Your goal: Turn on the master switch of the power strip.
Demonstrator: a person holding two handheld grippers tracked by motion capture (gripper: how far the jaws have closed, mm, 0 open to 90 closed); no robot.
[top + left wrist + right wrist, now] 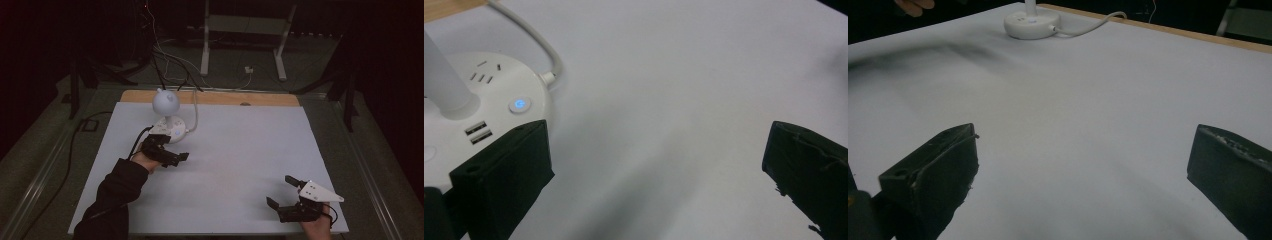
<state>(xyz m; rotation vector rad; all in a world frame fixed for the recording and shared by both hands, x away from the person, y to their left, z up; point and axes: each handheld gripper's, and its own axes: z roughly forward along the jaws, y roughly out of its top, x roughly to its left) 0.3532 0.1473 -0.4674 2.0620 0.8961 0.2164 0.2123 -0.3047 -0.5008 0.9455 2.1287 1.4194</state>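
A white desk lamp with a round head (pixel 165 101) stands on a round base (pixel 170 128) at the back left of the white mat (pixel 235 150). The base (pixel 484 95) carries sockets, two USB ports (pixel 478 133) and a blue-lit button (pixel 519 104). My left gripper (pixel 174 148) is open just in front of the base. In the left gripper view, the left gripper (pixel 656 145) has its left jaw overlapping the base's edge, with nothing between the jaws. My right gripper (pixel 281 191) is open over the mat's front right, and the right gripper (pixel 1083 145) holds nothing.
A white cable (pixel 531 40) runs from the base toward the table's wooden back edge (pixel 210 97). In the right gripper view the lamp base (pixel 1031 22) sits far off, with a hand (pixel 913 5) near it. Cables and a white stand (pixel 245 35) lie on the floor behind.
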